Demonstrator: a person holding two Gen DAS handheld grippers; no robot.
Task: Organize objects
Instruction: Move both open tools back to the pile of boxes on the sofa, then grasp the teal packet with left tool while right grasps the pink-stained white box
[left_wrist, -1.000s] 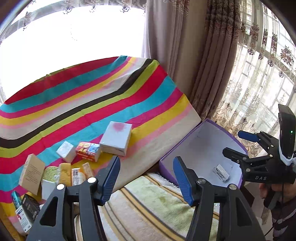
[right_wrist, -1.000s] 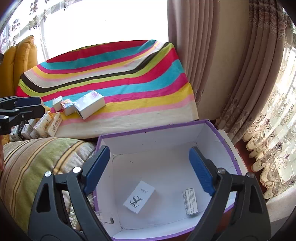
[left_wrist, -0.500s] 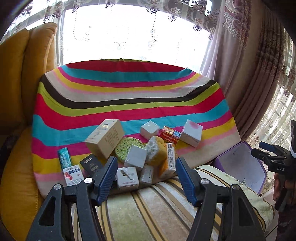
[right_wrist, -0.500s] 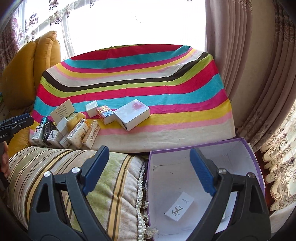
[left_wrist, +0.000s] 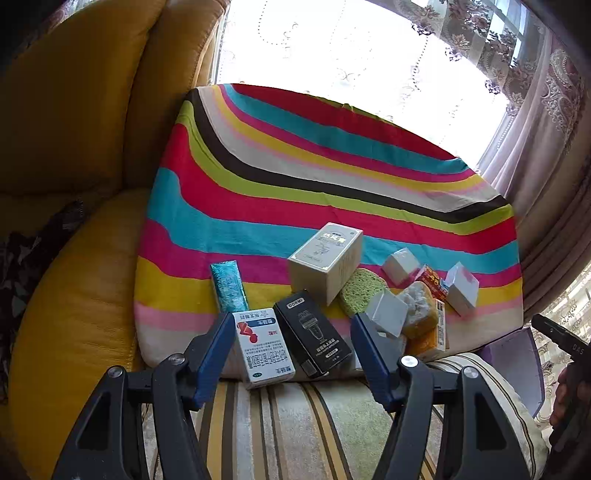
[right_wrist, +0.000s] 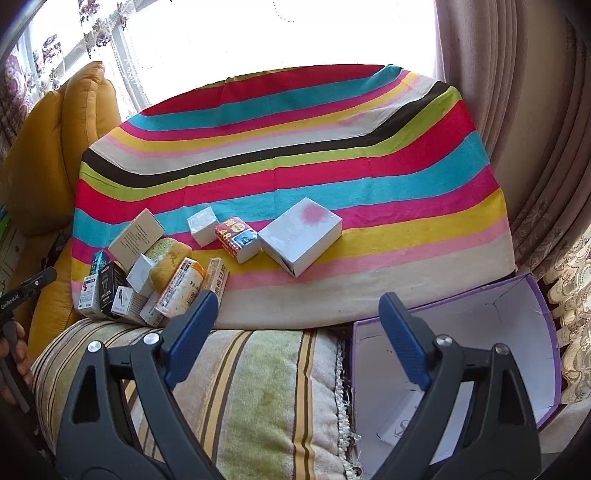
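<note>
A pile of small boxes lies on the striped cloth (left_wrist: 295, 177). My left gripper (left_wrist: 291, 347) is open and empty, just in front of a white and blue medicine box (left_wrist: 264, 347) and a black box (left_wrist: 314, 332). A beige box (left_wrist: 327, 264), a green sponge (left_wrist: 360, 293) and a teal packet (left_wrist: 228, 286) lie behind them. My right gripper (right_wrist: 299, 332) is open and empty over the striped cushion (right_wrist: 258, 398). A white box with a pink stain (right_wrist: 301, 234) lies ahead of it. The purple box (right_wrist: 535, 314) is at its right, with a white card (right_wrist: 397, 430) inside.
A yellow armchair (left_wrist: 74, 147) stands to the left of the cloth. Curtains (right_wrist: 517, 110) hang at the right, a bright window behind. In the right wrist view a red box (right_wrist: 236, 238) and a small white box (right_wrist: 202, 225) lie mid-cloth.
Both grippers have swung to the left. The left one turned from the purple box to the pile of boxes. The right one moved from above the purple box to over the cushion.
</note>
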